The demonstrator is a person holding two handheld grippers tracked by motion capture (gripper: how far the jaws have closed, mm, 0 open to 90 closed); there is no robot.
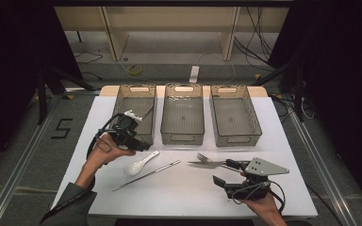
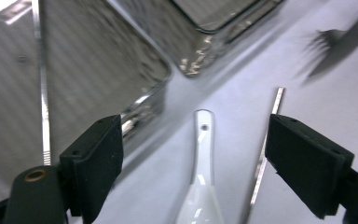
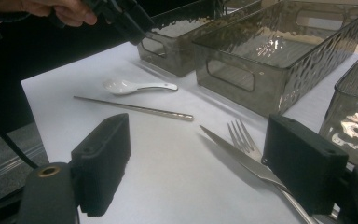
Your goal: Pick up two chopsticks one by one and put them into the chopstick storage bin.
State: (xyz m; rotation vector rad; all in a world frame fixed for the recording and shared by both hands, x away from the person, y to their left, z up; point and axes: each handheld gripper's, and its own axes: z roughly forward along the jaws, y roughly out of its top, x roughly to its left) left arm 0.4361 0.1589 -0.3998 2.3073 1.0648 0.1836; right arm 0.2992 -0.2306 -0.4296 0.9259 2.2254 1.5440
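My left gripper (image 1: 140, 144) hovers open over the front edge of the left clear bin (image 1: 122, 110), its jaws wide apart with nothing held. Its own view looks down on a white spoon (image 2: 200, 182) between the jaws of the left gripper (image 2: 193, 126), with a metal chopstick (image 2: 265, 149) beside it. A second chopstick (image 2: 42, 93) lies inside the left bin. My right gripper (image 1: 225, 172) rests open near the front right. A knife (image 3: 242, 161) and a fork (image 3: 242, 135) lie just ahead of the right gripper (image 3: 200, 128), close to its right jaw.
Three clear bins stand in a row at the back of the white table (image 1: 193, 190); the middle bin (image 1: 183, 115) and the right bin (image 1: 235, 117) hold nothing. The spoon (image 1: 141, 163), loose chopstick (image 1: 147, 175), knife (image 1: 206, 164) and fork (image 1: 211, 158) lie in front of them.
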